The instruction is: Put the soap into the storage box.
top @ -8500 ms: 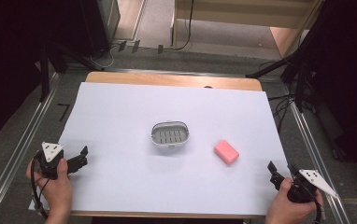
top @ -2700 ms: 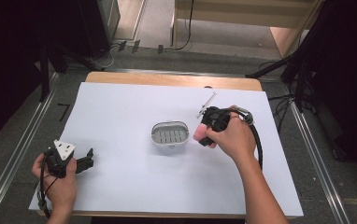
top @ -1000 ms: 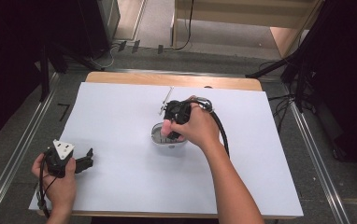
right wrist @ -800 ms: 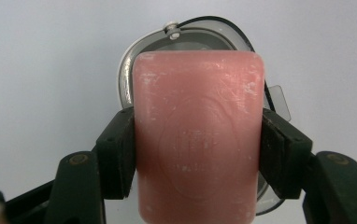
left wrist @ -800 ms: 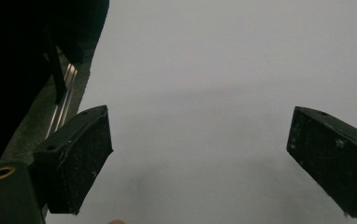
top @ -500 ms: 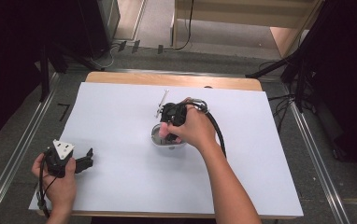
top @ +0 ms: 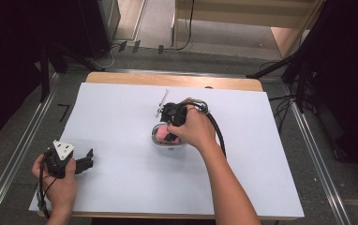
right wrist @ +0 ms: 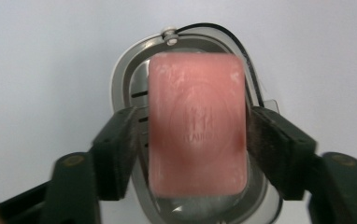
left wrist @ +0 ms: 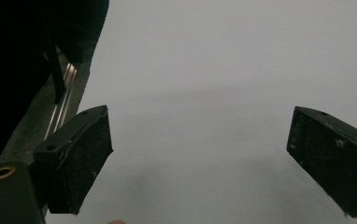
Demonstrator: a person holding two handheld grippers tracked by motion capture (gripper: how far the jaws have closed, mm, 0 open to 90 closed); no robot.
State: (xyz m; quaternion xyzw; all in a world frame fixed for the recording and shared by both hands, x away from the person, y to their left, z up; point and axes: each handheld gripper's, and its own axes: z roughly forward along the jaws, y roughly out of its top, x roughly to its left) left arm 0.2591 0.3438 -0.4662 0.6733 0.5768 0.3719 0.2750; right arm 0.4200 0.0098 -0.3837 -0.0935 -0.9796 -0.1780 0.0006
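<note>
The pink soap (right wrist: 197,126) lies in the grey soap dish (right wrist: 120,84) in the middle of the table (top: 121,112). In the right gripper view the dish rim goes round it, and the soap hides most of the dish floor. The slots in the floor peek out at 9 o'clock of the soap.

The right gripper (top: 171,124) is over the dish. Its two black jaws have just been opening a little, with the soap between them. The left one looks a tiny bit off the soap. The right one is so close that I cannot tell if it touches. In the high view the hand (top: 193,129) covers most of the dish, and a bit of pink shows at 9 o'clock of the hand.

The left gripper (top: 69,161) sits at 8 o'clock on the table, well apart from the dish. Its jaws stand wide open over bare white table, with their tips cut off at the picture's bottom edge.
</note>
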